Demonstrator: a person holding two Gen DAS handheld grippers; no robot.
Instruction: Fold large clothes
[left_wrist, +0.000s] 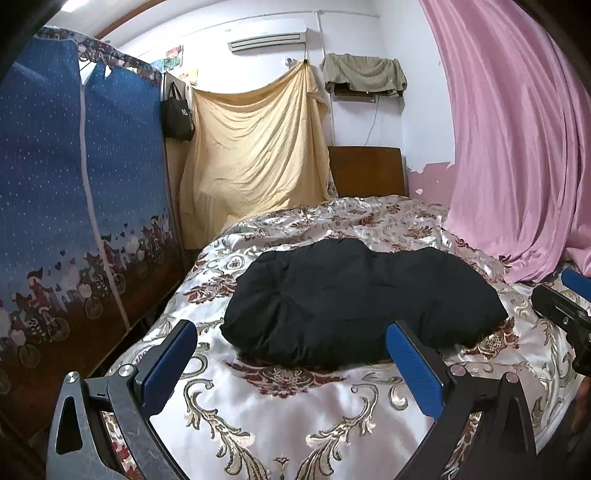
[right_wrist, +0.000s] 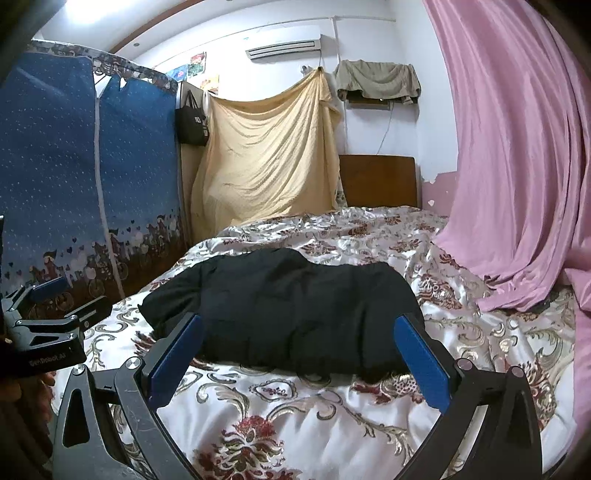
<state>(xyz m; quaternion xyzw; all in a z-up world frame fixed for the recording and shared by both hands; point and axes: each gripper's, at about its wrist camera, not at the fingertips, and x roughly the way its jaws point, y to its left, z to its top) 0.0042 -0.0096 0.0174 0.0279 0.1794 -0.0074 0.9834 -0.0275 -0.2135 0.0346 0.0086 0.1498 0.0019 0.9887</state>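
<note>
— On the patterned bedspread (left_wrist: 280, 417), from the left wrist camera, what do you count?

— One black garment (left_wrist: 354, 306), bunched in a thick heap in the middle of the bedspread. The left gripper (left_wrist: 291, 365) hovers at the garment's near edge, its two blue pads (left_wrist: 168, 363) spread wide and holding nothing. The right gripper (left_wrist: 565, 314) shows to the garment's right, too partial to judge there.

— And beyond the garment?

— One blue wardrobe cover (left_wrist: 74, 184) to its left, one yellow sheet (left_wrist: 255, 155) hung behind, one pink curtain (left_wrist: 517, 147) to its right.

— From the right wrist?

— The same single garment (right_wrist: 288, 306). The right gripper (right_wrist: 299, 365) sits before it, jaws parted wide and empty; the left gripper (right_wrist: 48, 325) is left of the garment.
</note>
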